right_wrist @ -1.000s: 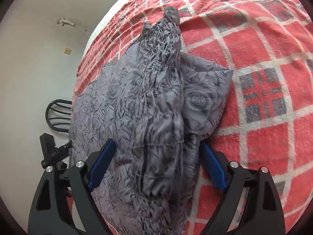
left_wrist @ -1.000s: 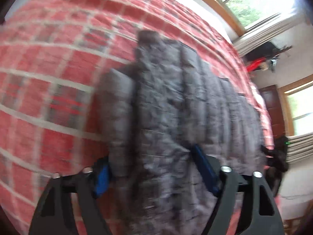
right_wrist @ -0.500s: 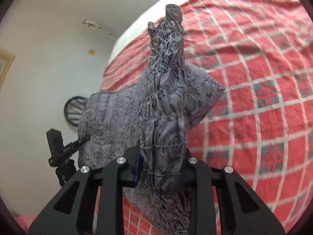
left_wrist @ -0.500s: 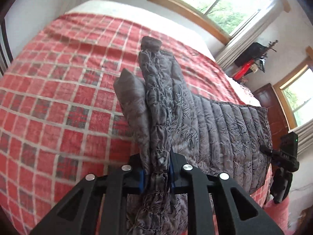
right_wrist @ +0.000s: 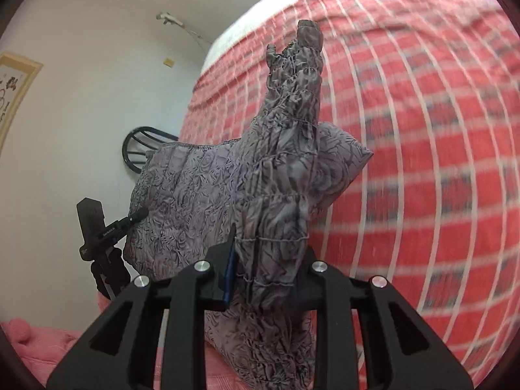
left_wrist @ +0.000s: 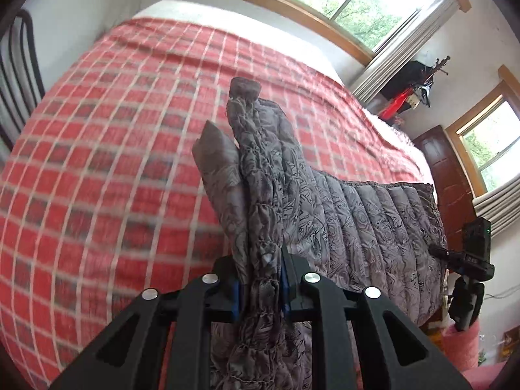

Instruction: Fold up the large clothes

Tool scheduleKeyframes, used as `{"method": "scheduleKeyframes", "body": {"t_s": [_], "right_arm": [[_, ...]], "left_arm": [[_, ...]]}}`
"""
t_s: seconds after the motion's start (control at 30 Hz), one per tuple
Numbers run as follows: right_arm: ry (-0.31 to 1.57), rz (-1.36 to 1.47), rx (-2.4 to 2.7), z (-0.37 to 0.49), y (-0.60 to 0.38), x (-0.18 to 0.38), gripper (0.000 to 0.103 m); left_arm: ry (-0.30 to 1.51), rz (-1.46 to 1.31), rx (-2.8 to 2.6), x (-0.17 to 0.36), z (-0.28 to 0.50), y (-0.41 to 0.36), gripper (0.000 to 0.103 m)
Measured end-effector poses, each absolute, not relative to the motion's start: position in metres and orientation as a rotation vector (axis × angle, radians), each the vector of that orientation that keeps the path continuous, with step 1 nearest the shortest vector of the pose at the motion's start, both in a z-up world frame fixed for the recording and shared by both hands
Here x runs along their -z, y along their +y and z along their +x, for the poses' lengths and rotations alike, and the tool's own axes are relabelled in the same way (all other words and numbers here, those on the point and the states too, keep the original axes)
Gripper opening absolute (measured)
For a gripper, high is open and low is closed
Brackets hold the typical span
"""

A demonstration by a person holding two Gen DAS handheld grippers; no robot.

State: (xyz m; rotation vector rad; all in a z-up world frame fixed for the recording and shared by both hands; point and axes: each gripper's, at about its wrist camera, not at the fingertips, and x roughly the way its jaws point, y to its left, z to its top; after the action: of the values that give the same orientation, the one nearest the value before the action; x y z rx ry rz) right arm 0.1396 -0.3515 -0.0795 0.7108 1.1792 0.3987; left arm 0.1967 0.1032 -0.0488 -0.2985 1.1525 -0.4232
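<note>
A grey quilted jacket (left_wrist: 367, 227) with a rose print hangs stretched between both grippers above a red checked bedspread (left_wrist: 107, 162). My left gripper (left_wrist: 261, 279) is shut on a bunched, gathered edge of the jacket, which rises in front of the camera to a cuff-like tip (left_wrist: 244, 87). My right gripper (right_wrist: 265, 274) is shut on the other gathered edge of the jacket (right_wrist: 195, 201), whose tip (right_wrist: 308, 32) also points up and away. Each view shows the other gripper at the jacket's far side, dark and small.
The bed (right_wrist: 438, 162) fills most of both views, with a white strip at its far end. A black chair (right_wrist: 143, 143) stands by the white wall. Windows with curtains (left_wrist: 399, 45) and a brown door (left_wrist: 448, 169) lie beyond the bed. Pink fabric (right_wrist: 39, 341) lies below.
Both grippers went from open around the jacket's gathered edges to shut on them. They then lifted the jacket off the bedspread, and the bed now looks farther below.
</note>
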Motion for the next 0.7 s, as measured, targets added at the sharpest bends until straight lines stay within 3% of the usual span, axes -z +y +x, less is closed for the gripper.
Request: {"method": "scheduleKeyframes", "body": {"t_s": [0.33,0.5,0.63,0.7], "right_arm": [[1.258,0.746,-0.25,0.126,-0.354,0.154,0.028],[1.26,0.827,-0.244,0.126,-0.358,0.184,0.031],[1.254,0.843,-0.237,0.124,-0.361,0.188,0.034],[1.266,0.81,-0.204,0.124,-0.36,0.184,0.042]], "left_arm": [[1.257,-0.247,0.296,0.138,0.183,0.12,0.028],[1.242,-0.175,0.281,0.154,0.178,0.115,0.038],[1.247,-0.172,0.275,0.158,0.18,0.113,0.039],[1.264,-0.185,0.271,0.156,0.183,0.114,0.04]]}}
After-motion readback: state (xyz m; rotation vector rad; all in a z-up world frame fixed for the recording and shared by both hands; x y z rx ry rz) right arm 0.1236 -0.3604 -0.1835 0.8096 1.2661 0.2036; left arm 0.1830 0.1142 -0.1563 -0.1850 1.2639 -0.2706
